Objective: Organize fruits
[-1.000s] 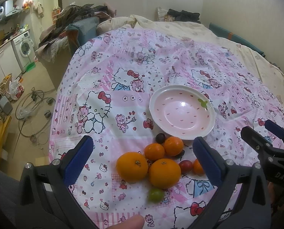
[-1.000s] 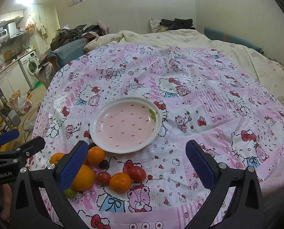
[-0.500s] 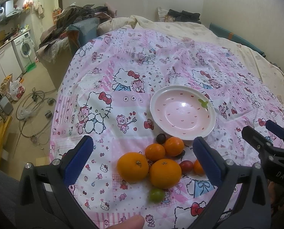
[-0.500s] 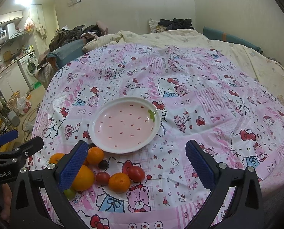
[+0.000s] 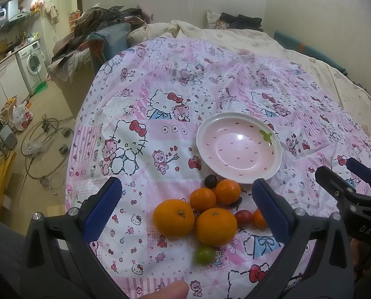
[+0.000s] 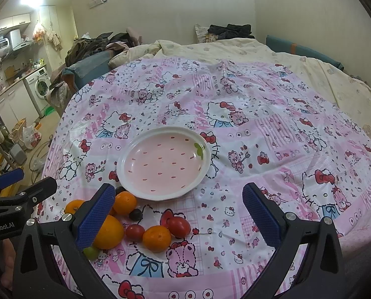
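A pink strawberry-pattern plate sits empty on the Hello Kitty tablecloth. Just in front of it lies a cluster of fruit: two large oranges, smaller oranges, red tomatoes, a dark grape and a green one. My left gripper is open, hovering over the oranges. My right gripper is open above the tomatoes, right of the left gripper.
The table's left edge drops to a floor with cables and a washing machine. A cream bedspread and piled clothes lie beyond the cloth.
Both grippers have stayed open and almost still; the views drifted very slightly. No fruit has moved.
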`<control>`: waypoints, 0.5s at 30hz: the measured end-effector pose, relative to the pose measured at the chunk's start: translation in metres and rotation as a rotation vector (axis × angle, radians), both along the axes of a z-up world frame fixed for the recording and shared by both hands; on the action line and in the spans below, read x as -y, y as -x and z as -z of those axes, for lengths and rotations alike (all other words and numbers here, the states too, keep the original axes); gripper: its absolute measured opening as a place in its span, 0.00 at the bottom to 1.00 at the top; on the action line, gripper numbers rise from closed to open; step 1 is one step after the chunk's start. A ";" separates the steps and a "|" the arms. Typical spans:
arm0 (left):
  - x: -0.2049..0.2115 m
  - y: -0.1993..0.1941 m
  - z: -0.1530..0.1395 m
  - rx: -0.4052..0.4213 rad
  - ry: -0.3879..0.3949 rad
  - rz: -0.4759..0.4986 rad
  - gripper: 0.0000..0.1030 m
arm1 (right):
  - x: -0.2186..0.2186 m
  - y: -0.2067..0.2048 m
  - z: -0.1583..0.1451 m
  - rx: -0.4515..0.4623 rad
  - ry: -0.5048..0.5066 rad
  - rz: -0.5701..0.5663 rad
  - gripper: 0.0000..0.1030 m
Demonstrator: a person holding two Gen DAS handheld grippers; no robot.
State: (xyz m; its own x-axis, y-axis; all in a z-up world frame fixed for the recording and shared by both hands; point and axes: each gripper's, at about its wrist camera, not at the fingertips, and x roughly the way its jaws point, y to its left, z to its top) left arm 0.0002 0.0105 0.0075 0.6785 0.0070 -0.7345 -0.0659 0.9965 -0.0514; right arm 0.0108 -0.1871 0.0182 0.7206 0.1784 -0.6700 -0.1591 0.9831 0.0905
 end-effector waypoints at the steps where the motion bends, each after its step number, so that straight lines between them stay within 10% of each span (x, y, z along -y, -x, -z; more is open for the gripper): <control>1: -0.001 0.000 0.000 0.000 0.000 0.000 1.00 | 0.000 0.000 0.000 0.001 0.001 0.000 1.00; 15: -0.003 0.000 0.000 0.002 -0.001 -0.002 1.00 | 0.000 0.000 0.000 0.000 0.000 0.000 1.00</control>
